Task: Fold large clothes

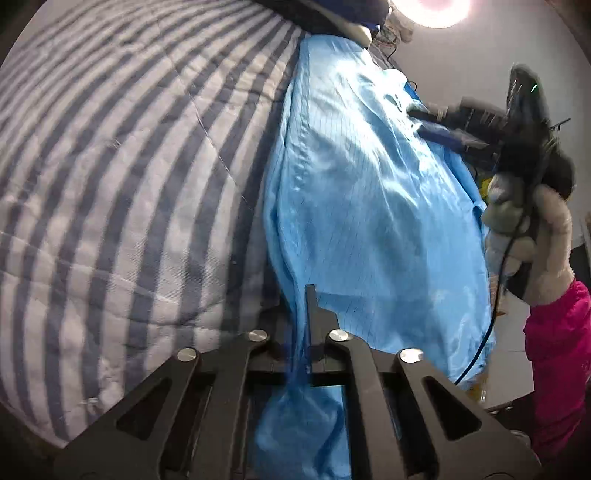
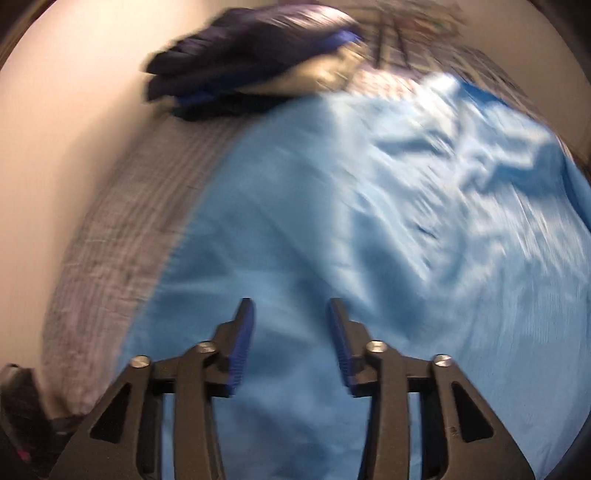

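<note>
A large light-blue garment (image 1: pixel 369 206) lies spread along a striped quilt (image 1: pixel 110 166). My left gripper (image 1: pixel 309 295) is shut on a bunched fold at the garment's near edge, and the cloth trails down between its arms. In the right wrist view, which is blurred, the right gripper (image 2: pixel 291 306) stands open just over the blue garment (image 2: pixel 369 221) with nothing between its blue pads (image 2: pixel 243 332). The left wrist view shows the right gripper (image 1: pixel 424 123) at the garment's far right side, held by a gloved hand (image 1: pixel 543 236).
A pile of dark clothes (image 2: pixel 240 74) lies at the far end of the bed beyond the garment. The quilt (image 2: pixel 110 240) meets a pale wall on the left. A pink sleeve (image 1: pixel 557 350) and a bright lamp (image 1: pixel 432 7) are on the right.
</note>
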Tool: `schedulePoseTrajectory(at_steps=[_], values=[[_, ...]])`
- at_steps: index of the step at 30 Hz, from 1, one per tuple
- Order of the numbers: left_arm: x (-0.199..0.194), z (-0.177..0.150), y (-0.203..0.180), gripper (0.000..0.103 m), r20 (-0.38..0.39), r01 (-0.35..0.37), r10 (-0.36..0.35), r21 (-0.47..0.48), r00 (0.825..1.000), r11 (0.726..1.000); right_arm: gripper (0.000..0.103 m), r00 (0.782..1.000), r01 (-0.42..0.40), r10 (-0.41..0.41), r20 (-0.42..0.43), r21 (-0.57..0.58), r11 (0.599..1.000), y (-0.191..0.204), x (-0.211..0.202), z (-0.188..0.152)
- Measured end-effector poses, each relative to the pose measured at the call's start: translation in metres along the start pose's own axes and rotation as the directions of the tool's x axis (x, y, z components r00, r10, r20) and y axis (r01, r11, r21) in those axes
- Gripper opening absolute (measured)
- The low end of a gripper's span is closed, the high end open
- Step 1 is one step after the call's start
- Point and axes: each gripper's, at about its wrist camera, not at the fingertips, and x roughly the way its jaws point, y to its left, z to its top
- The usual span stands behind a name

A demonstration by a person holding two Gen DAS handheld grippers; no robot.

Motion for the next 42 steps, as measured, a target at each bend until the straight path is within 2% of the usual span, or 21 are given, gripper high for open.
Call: schedulePoseTrajectory(at_steps=[3,6,12,18,19,20,22,27,32,37,42], values=[[-0.01,0.0,-0.012,0.002,0.042,0.015,-0.016,0.029,0.999,0.999,0.049,0.999,-0.044,0.042,-0.031,-0.049,0.998,0.036,0.002,0.017],[-0.021,0.001,-0.03,0.002,0.078,0.023,-0.03,0.091,0.996,0.996,0.05,0.995,-0.043,0.035,-0.089,-0.09,0.995,0.063,0.019,0.03],[-0.024,0.0,-0.061,0.001,0.113,0.014,-0.035,0.185,0.993,0.983,0.05,0.978,0.009,-0.043,-0.206,-0.164,0.986,0.102,0.062,0.036],[-0.017,-0.002,-0.085,0.001,0.113,0.0,-0.029,0.25,0.993,0.968,0.05,0.956,0.099,-0.158,-0.248,-0.234,0.967,0.113,0.09,0.033],[-0.016,-0.002,-0.088,0.001,0.112,-0.001,-0.028,0.255,0.993,0.967,0.046,0.952,0.11,-0.172,-0.253,-0.239,0.965,0.112,0.093,0.032],[-0.015,-0.003,-0.09,0.001,0.112,-0.004,-0.026,0.259,0.993,0.966,0.029,0.951,0.116,-0.178,-0.253,-0.239,0.964,0.111,0.094,0.031],[-0.016,-0.007,-0.092,0.001,0.111,-0.005,-0.025,0.263,0.994,0.965,0.007,0.949,0.122,-0.18,-0.259,-0.226,0.966,0.105,0.096,0.029],[-0.014,-0.007,-0.11,0.001,0.111,-0.006,-0.028,0.293,0.993,0.956,0.002,0.973,0.058,-0.087,-0.212,-0.138,0.989,0.078,0.075,0.026],[-0.011,-0.007,-0.144,0.001,0.111,-0.011,-0.03,0.351,0.993,0.936,0.001,0.991,-0.078,0.078,-0.11,0.004,0.997,0.034,0.036,0.023],[-0.003,-0.01,-0.173,0.001,0.091,-0.01,-0.032,0.421,0.995,0.907,0.001,0.981,-0.195,0.196,0.006,0.143,0.97,-0.016,0.005,0.012],[0.015,-0.017,-0.205,0.001,0.051,0.007,-0.037,0.491,0.998,0.871,0.001,0.959,-0.281,0.256,0.121,0.274,0.92,-0.07,-0.017,-0.002]])
